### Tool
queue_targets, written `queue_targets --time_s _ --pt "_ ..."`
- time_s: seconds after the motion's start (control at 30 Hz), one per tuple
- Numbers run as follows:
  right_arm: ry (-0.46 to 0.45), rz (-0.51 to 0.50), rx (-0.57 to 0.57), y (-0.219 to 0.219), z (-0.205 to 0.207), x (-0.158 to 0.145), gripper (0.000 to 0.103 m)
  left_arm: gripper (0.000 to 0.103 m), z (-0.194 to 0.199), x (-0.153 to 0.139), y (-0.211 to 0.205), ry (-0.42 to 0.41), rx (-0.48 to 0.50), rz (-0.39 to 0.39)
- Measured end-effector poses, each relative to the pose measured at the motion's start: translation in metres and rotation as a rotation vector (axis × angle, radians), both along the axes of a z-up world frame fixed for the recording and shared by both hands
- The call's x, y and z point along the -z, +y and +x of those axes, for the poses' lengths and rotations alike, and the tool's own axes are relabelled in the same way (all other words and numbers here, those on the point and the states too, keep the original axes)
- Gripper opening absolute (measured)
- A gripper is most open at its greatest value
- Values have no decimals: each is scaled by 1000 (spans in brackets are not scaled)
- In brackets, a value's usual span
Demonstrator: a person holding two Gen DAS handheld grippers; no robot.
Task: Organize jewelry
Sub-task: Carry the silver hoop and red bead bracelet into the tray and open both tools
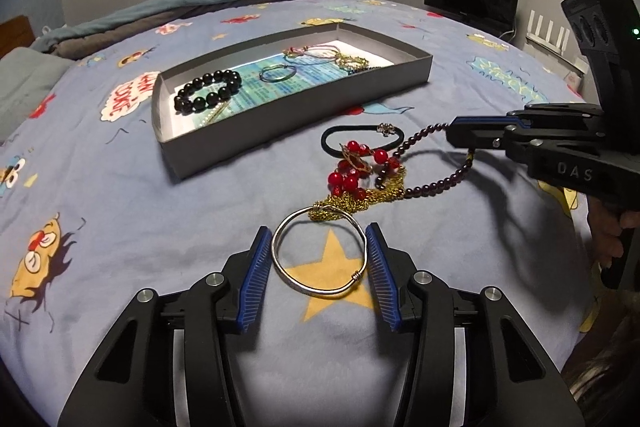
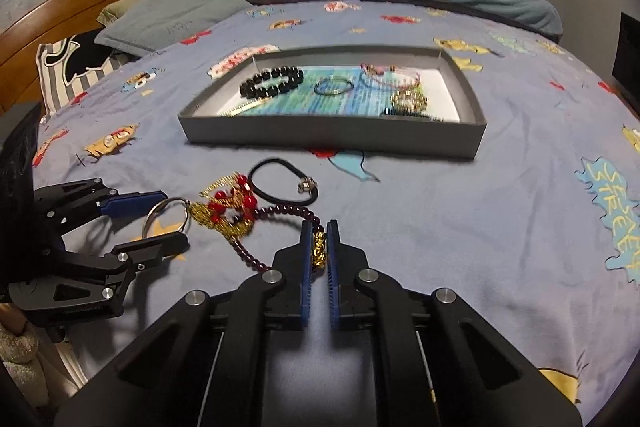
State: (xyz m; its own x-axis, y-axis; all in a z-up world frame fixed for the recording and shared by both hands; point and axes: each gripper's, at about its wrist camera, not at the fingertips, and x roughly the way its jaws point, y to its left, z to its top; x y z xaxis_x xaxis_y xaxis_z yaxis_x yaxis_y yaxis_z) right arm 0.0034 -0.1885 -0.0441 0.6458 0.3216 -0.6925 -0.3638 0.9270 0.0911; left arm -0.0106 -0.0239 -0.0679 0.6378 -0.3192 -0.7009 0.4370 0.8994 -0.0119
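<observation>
**Bangle flanked, bead strand gripped**

The silver bangle [image 1: 320,255] is seen lying on the bedspread [image 1: 140,227], flanked by the wide-spread fingers of the left gripper [image 1: 320,267], with no clear contact. The purple bead strand [image 2: 280,217] is pinched at its gold charm [image 2: 319,251] by the narrowly closed right gripper [image 2: 319,255]. The strand is draped through a tangle of red beads [image 1: 350,167] and gold chain [image 1: 360,201], near a black hair tie [image 1: 360,137]. Farther back, other jewelry is held in the grey tray [image 1: 280,127], among it a black bead bracelet [image 1: 208,93].
</observation>
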Motion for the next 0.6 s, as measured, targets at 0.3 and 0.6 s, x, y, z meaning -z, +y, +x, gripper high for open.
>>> queue_targets --time_s 0.3,0.6 --pt "-95 -11 14 -7 -9 -32 7 49 -6 -13 7 -21 -7 -13" --pt "-156 -40 11 -6 0 -55 7 49 6 -40 12 -38 1 -23"
